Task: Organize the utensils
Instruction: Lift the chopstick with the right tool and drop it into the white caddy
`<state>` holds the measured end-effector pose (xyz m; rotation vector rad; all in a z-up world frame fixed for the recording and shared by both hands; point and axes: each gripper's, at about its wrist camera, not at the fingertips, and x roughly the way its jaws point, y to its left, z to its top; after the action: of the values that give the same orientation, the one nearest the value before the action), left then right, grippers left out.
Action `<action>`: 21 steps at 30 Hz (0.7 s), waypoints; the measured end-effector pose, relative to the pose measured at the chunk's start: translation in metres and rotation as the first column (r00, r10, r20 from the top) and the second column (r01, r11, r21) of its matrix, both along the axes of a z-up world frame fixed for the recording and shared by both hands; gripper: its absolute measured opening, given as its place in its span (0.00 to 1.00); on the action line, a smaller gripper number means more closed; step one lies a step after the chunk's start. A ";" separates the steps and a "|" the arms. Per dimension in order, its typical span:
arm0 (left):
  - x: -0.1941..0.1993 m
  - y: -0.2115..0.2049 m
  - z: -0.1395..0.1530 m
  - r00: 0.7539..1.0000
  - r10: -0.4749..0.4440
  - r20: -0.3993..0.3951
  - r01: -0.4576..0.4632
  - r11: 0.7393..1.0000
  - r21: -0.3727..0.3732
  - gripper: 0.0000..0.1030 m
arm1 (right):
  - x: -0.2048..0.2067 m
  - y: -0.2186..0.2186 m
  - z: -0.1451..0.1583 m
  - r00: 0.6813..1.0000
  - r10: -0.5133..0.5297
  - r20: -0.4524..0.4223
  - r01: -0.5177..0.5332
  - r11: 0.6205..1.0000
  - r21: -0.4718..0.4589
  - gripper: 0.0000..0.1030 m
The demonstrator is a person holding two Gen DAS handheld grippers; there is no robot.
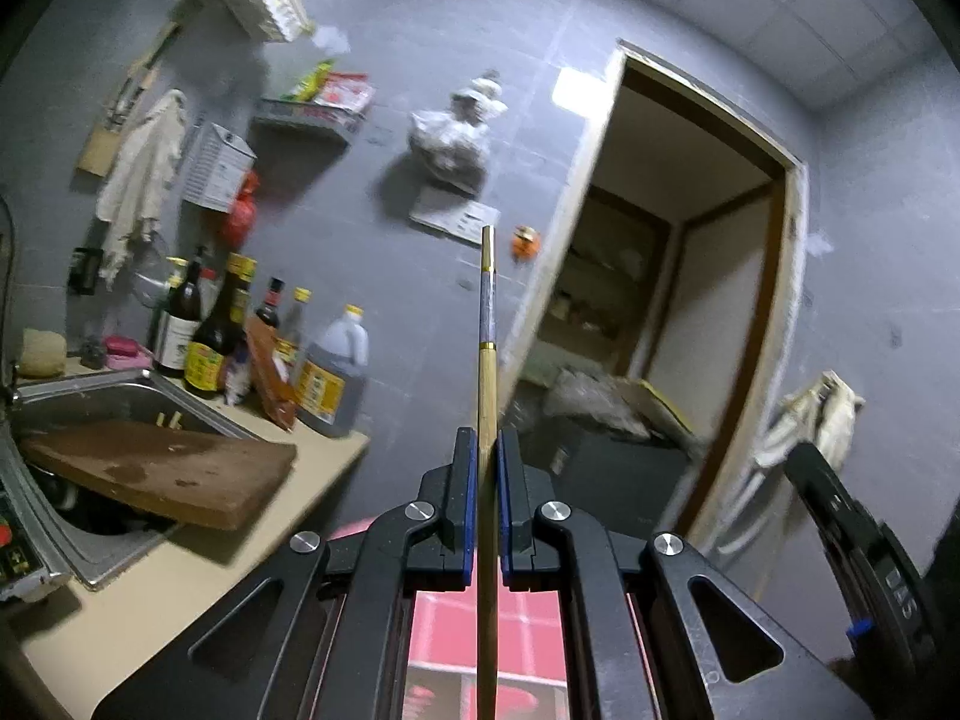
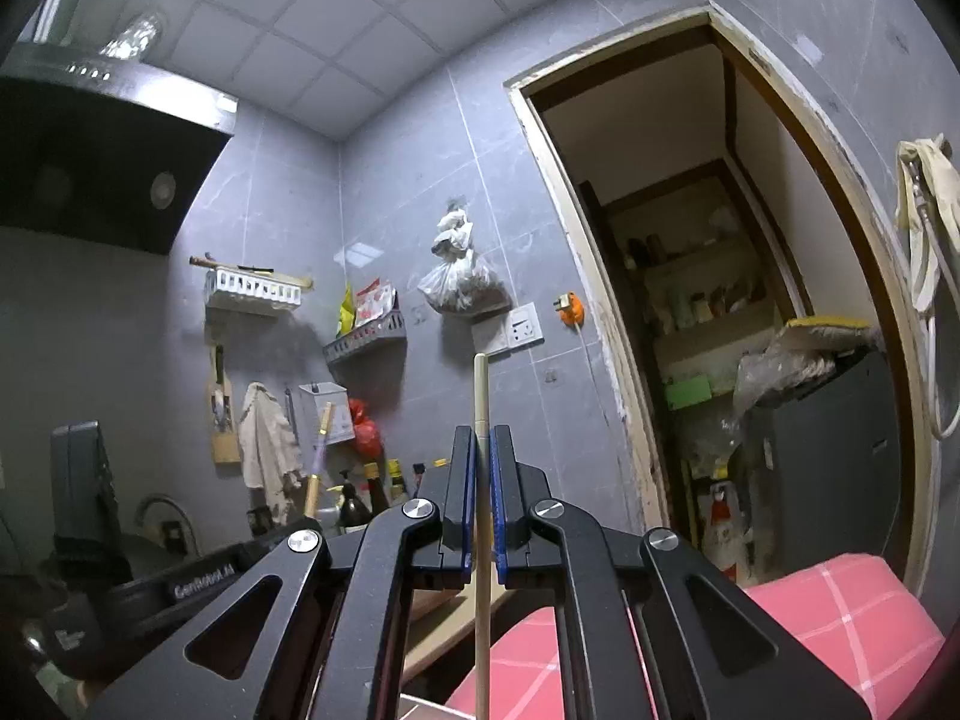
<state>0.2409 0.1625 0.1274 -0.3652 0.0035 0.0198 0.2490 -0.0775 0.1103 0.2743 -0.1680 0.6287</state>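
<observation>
My left gripper (image 1: 486, 438) is shut on a bamboo chopstick (image 1: 487, 324) with a patterned purple band and gold rings near its top; it stands upright, raised in the air. My right gripper (image 2: 482, 435) is shut on a second, plain bamboo chopstick (image 2: 480, 390), also upright. The left gripper's chopstick (image 2: 318, 468) shows at the left in the right wrist view. Part of the right gripper's body (image 1: 864, 546) shows at the right edge of the left wrist view.
A steel sink (image 1: 78, 402) with a wooden cutting board (image 1: 162, 471) across it sits lower left, with sauce bottles (image 1: 222, 330) on the beige counter (image 1: 198, 576). A pink checked cloth (image 2: 840, 618) lies below. An open doorway (image 2: 720, 300) is to the right; wall racks (image 2: 366, 336) hang ahead.
</observation>
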 end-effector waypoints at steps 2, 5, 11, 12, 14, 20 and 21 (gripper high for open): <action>0.002 0.007 -0.007 1.000 0.026 0.014 -0.025 1.000 -0.007 0.04 | 0.001 0.005 -0.006 1.000 -0.008 0.016 0.009 1.000 -0.016 0.03; 0.006 0.011 -0.019 0.998 0.061 0.029 -0.061 0.998 -0.006 0.04 | 0.000 0.011 -0.017 0.999 -0.031 0.043 0.033 0.999 -0.044 0.03; 0.004 0.001 -0.040 0.994 0.101 0.045 -0.102 0.995 0.007 0.04 | 0.004 0.018 -0.035 0.997 -0.058 0.047 0.062 0.994 -0.087 0.03; 0.003 -0.002 -0.043 0.993 0.108 0.048 -0.109 0.994 0.012 0.04 | 0.005 0.019 -0.038 0.997 -0.066 0.043 0.070 0.993 -0.092 0.03; 0.003 -0.007 -0.050 0.992 0.115 0.046 -0.116 0.993 0.017 0.04 | 0.007 0.020 -0.044 0.997 -0.073 0.026 0.075 0.992 -0.099 0.03; 0.004 -0.021 -0.066 0.993 0.112 0.032 -0.114 0.992 0.053 0.04 | 0.009 0.023 -0.061 0.997 -0.076 -0.016 0.074 0.990 -0.122 0.03; 0.005 -0.023 -0.068 0.994 0.108 0.025 -0.109 0.992 0.059 0.04 | 0.010 0.024 -0.064 0.997 -0.078 -0.022 0.074 0.989 -0.130 0.03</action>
<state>0.2459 0.1399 0.0598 -0.3048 -0.0386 0.1234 0.2590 -0.0530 0.0466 0.1508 -0.1109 0.5576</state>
